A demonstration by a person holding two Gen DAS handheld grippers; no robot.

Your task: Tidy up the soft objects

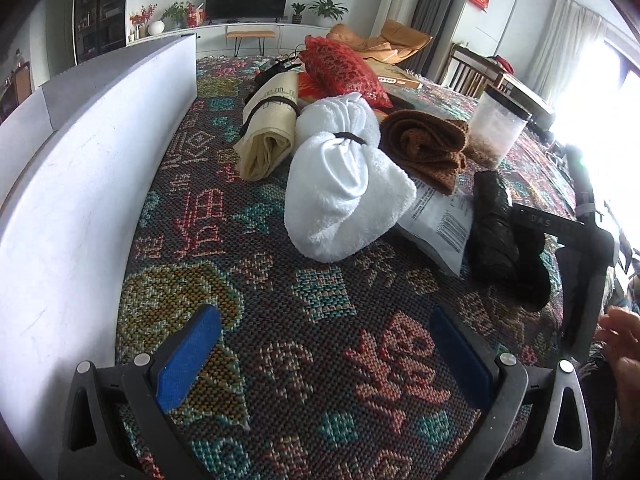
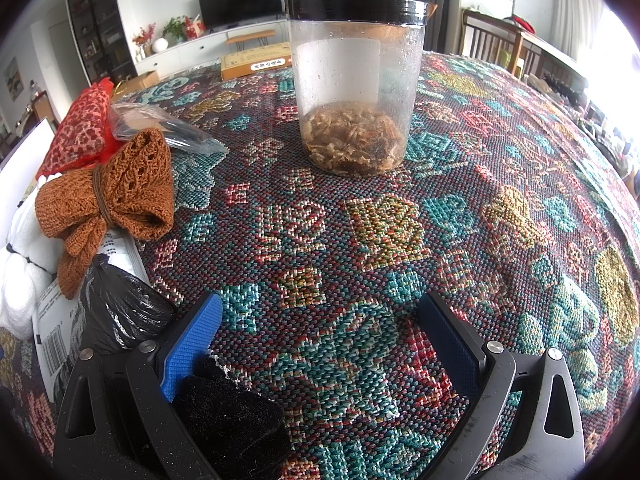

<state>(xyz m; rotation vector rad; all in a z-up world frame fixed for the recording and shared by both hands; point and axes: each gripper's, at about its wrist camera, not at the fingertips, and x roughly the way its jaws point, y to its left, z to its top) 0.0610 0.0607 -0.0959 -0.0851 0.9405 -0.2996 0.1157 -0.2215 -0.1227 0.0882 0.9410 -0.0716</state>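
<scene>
Left tool (image 1: 320, 356) released, empty, low over worktop (image 1: 280, 300). White towel bundle (image 1: 340, 184) ahead, slightly right; brown knit (image 1: 428, 144) beyond. Right tool (image 2: 320, 344) released, jar (image 2: 354, 84) ahead. Step: reaching for next bundle. Next: advance, straddle towel, clench.

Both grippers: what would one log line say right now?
left gripper: jaws open, empty | right gripper: jaws open, empty | white towel bundle: tied, on cloth

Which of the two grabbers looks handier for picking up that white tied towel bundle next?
Left, probably. The left gripper is open and faces the white towel bundle directly; the right gripper faces the jar.
</scene>
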